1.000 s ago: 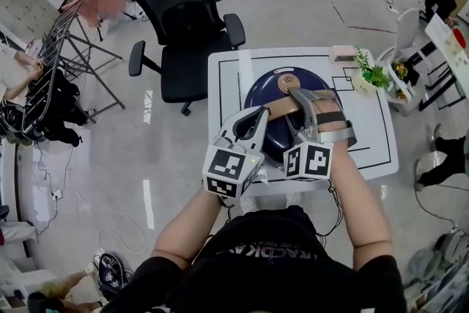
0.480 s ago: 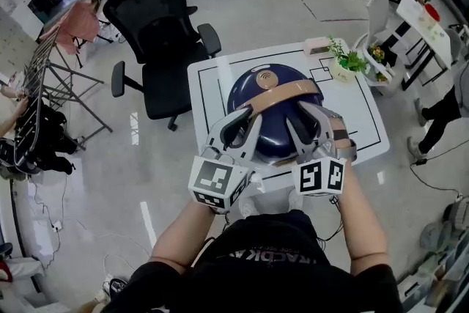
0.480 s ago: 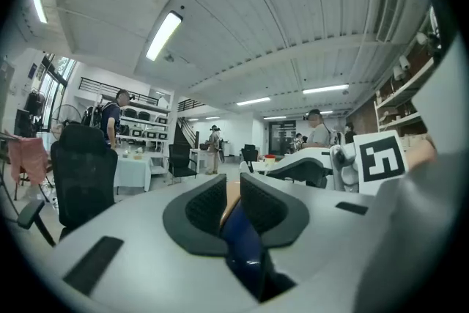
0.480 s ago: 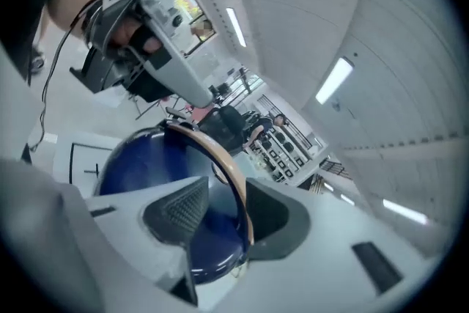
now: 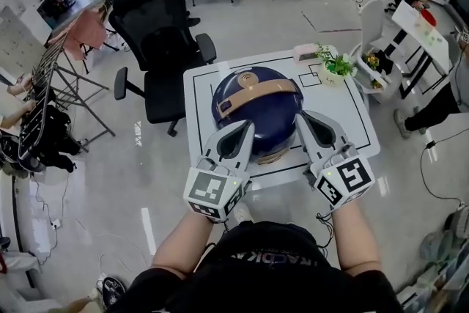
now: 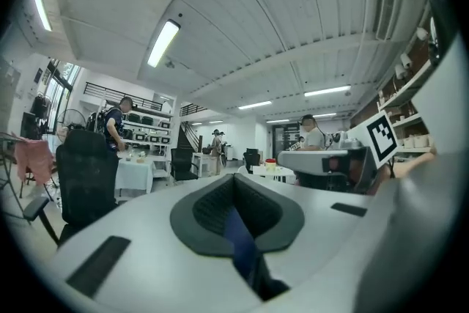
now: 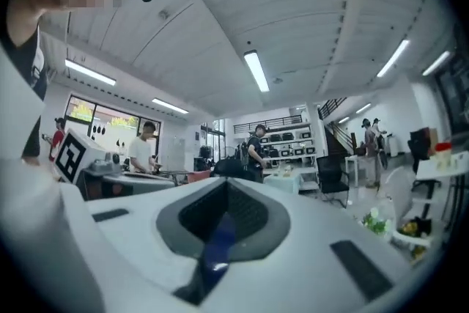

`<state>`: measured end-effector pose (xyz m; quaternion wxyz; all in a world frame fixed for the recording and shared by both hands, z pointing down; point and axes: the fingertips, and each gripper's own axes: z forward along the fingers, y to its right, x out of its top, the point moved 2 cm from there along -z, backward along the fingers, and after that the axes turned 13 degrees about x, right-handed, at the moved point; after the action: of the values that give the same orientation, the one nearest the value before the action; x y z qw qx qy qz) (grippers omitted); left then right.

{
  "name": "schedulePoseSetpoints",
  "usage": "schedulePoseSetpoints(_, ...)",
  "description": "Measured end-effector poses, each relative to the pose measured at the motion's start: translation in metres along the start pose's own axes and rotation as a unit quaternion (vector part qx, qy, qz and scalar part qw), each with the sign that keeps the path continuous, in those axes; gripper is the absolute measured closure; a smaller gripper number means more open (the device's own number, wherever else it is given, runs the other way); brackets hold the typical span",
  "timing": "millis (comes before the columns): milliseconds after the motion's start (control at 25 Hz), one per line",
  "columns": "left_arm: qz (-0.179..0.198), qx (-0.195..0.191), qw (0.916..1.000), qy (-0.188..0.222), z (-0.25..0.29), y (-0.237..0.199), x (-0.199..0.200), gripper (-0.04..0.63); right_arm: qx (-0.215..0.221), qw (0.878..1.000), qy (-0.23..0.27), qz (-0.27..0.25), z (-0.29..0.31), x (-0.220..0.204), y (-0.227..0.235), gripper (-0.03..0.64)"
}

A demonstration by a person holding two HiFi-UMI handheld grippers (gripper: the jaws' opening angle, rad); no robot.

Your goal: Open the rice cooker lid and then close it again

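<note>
Head view: illegible emblem on rice cooker

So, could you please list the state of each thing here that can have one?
Rice cooker: upright, lid closed.
Handle: folded down across the lid.
Left gripper: jaws have just closed, shut, nothing between them.
Right gripper: jaws have just closed, shut, nothing between them.
Office chair: nobody sitting in it.
</note>
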<state>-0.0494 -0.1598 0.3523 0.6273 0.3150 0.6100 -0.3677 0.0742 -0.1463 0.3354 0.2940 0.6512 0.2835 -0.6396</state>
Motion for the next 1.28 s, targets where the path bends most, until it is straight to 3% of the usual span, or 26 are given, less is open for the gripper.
schedulePoseSetpoints(360, -0.013, 0.074, 0.9972, -0.001, -0.056, 0.074, -0.015, 0.592, 0.091, 0.995, -0.026, -0.025, -0.067, -0.002, -0.031, 0.615)
schedulePoseSetpoints(720, -0.002, 0.163, 0.9867, 0.0, -0.127, 0.13, -0.03, 0.592, 0.171, 0.985, -0.019, -0.021, -0.12, -0.011, -0.07, 0.615)
schedulePoseSetpoints(1000, -0.022, 0.196, 0.9803, 0.006, -0.152, 0.143, -0.023, 0.592, 0.193, 0.981, -0.013, -0.024, -0.138, -0.002, -0.084, 0.615)
schedulePoseSetpoints(1280, -0.027, 0.197, 0.98, 0.014, -0.161, 0.144, -0.012, 0.592, 0.194, 0.981, -0.008, -0.01, -0.145, 0.002, -0.09, 0.617)
